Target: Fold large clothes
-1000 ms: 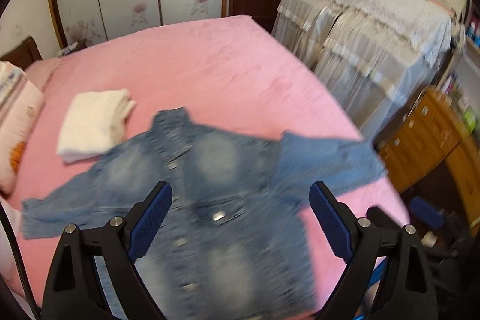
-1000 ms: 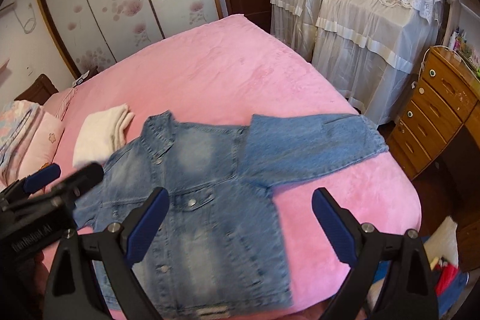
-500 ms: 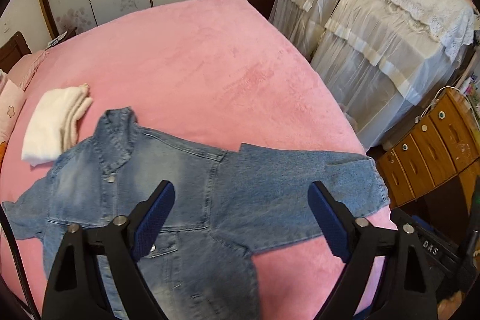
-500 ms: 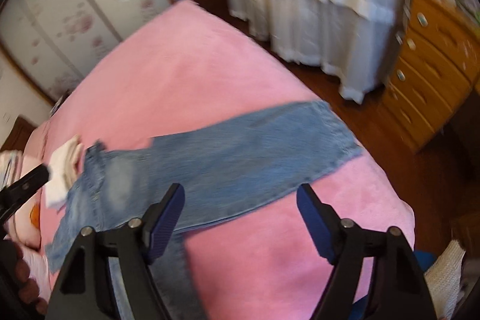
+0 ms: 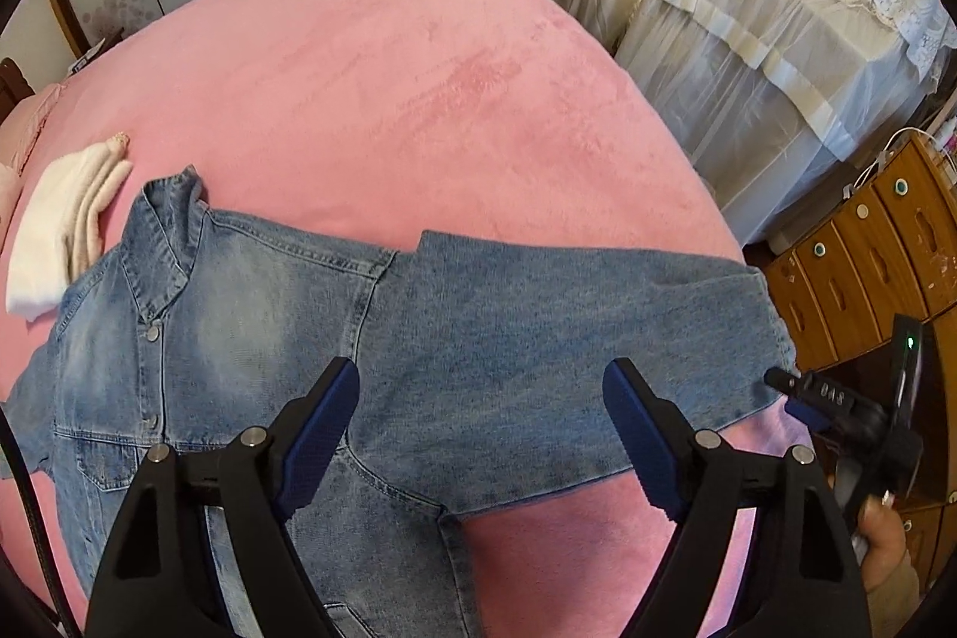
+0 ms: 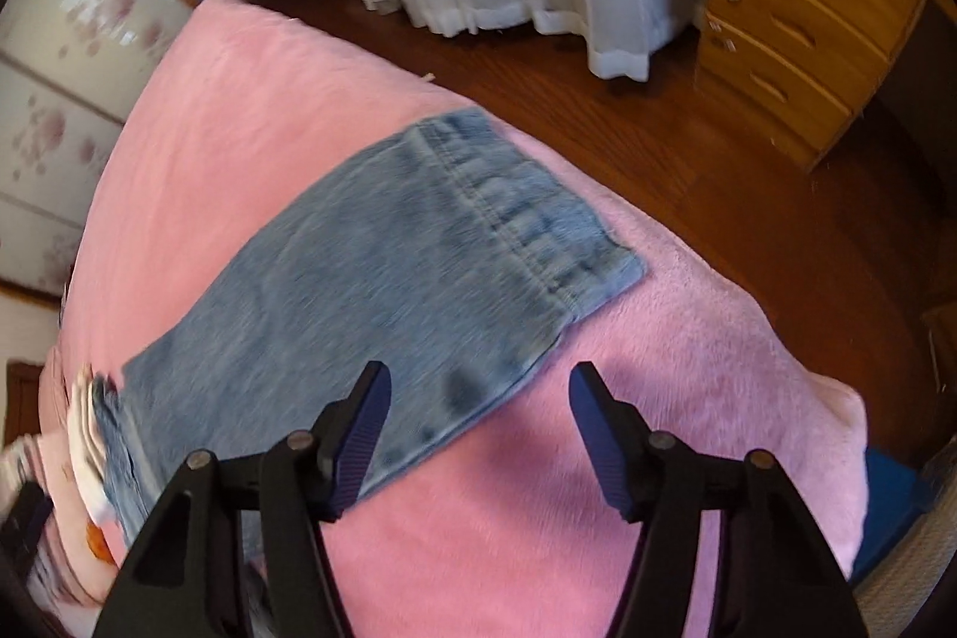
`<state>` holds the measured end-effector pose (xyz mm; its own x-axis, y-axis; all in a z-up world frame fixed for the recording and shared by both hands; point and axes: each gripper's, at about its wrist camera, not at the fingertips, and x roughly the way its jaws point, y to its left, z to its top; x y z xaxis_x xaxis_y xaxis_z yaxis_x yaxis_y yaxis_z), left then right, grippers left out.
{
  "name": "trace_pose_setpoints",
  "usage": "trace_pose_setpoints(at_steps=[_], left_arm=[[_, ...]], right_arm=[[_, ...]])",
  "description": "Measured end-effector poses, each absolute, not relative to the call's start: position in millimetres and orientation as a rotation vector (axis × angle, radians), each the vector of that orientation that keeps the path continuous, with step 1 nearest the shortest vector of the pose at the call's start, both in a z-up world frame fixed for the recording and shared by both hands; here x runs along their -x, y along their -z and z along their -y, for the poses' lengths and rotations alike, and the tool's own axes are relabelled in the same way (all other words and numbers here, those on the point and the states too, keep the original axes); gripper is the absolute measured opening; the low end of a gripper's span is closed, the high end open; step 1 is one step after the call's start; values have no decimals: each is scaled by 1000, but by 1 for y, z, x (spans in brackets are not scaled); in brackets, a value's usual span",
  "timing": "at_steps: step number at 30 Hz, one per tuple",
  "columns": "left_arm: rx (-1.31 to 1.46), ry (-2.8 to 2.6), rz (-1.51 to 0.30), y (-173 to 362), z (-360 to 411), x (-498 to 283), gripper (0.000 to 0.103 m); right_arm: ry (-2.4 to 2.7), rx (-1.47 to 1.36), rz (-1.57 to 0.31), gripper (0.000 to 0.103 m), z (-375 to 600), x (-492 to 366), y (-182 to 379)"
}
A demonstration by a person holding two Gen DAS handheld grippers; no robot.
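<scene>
Reaching for the sleeve, first fold not begun.

Left view: my left gripper hangs wide open and empty over the jacket, spread flat near the bed's front edge. Right view: my right gripper gapes empty just short of the cuff at the bed's corner; I judge it must pinch that next.

The denim jacket lies spread on the bed, its sleeve reaching toward the frame's right edge. Folded towels sit at its left. A drawer chest stands right, draped furniture upper right.
</scene>
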<state>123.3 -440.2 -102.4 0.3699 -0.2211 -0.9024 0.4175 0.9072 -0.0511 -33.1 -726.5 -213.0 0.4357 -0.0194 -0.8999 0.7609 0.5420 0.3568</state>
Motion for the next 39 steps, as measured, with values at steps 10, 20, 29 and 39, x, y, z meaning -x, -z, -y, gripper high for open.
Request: trace_pose_setpoints(at_steps=[10,20,29,39], left_arm=[[-195,397,-1171,112,431,-126,83],[-160,310,-1159,92,364,-131,83],[-69,172,-1123,81,235,-153,83],[-15,264,-1266,158,156,-197,83]], right_arm=[[562,-999,-978,5,748,31,243],[393,-684,-750,3,673,24,110],[-22,-317,-719,4,489,-51,29],[-42,-12,-1057,20,317,-138,158]])
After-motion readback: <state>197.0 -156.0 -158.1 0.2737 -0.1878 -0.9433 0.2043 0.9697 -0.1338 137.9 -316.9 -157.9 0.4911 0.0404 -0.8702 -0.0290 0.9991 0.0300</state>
